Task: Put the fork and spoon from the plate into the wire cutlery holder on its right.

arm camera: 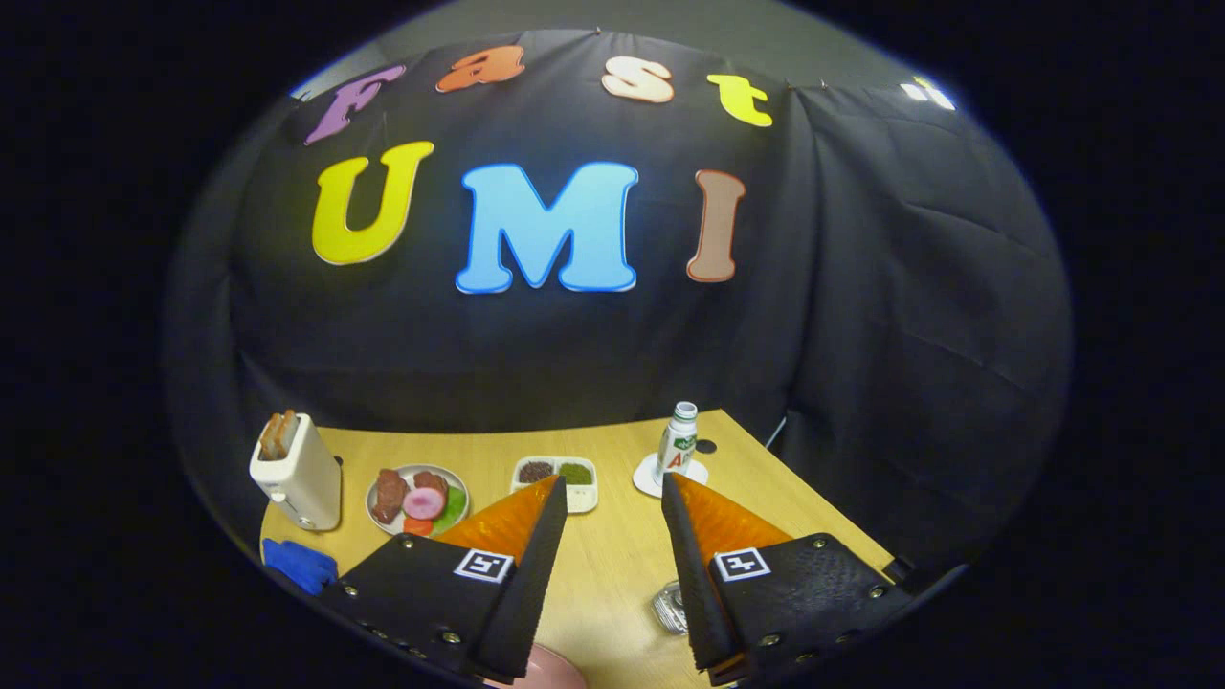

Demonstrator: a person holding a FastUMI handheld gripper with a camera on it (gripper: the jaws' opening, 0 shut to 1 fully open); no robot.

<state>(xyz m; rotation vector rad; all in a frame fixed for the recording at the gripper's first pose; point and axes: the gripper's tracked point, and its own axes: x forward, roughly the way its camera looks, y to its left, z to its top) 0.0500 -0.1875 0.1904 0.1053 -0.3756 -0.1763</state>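
The tool (612, 498) is hovering wide open, holding nothing, over the pale wooden surface (612, 565). A round pink plate (545, 675) is peeking at six o'clock between its fingers; a shiny wire cutlery holder (670, 608) is sitting at four o'clock.

toaster (297, 474), food plate (417, 500), bottle (680, 441), blue cloth (300, 565)

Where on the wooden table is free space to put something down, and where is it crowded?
The open tongs hold nothing. Bare wood lies between them, up to the white divided dish. The far row is crowded: cream toaster, round food plate, dish, white bottle on its coaster. A blue cloth lies before the toaster.
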